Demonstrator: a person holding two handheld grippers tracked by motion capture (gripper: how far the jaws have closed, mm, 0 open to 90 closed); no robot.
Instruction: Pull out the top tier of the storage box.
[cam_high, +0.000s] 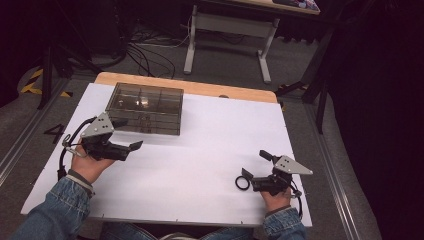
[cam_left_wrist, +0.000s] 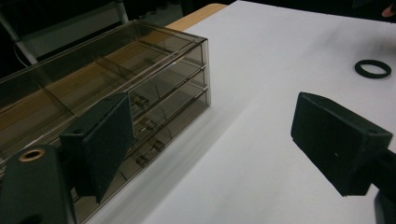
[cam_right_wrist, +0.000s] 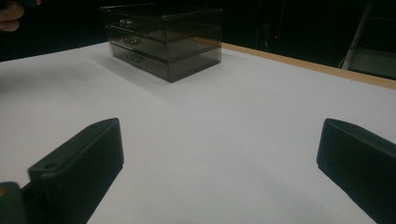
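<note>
High view – left gripper (cam_high: 126, 134) by the smoky clear plastic drawer box (cam_high: 145, 108), right gripper (cam_high: 256, 165) near the black ring (cam_high: 242, 183); both jaws apart, empty – no writing readable.

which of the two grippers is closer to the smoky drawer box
The left gripper: its open jaws sit right at the front of the drawer box, by the small knobs. The right gripper rests far across the white table, near the black ring.

Left gripper (cam_left_wrist: 212, 135) with two black padded jaws standing wide apart, nothing between them. Smoky transparent plastic drawer box (cam_left_wrist: 107, 88) with three stacked drawers and small round knobs sits just beyond the left-hand jaw on the white tabletop (cam_left_wrist: 261, 70). Black flat ring (cam_left_wrist: 372, 68) lies on the tabletop at far right, well apart from the box.
</note>
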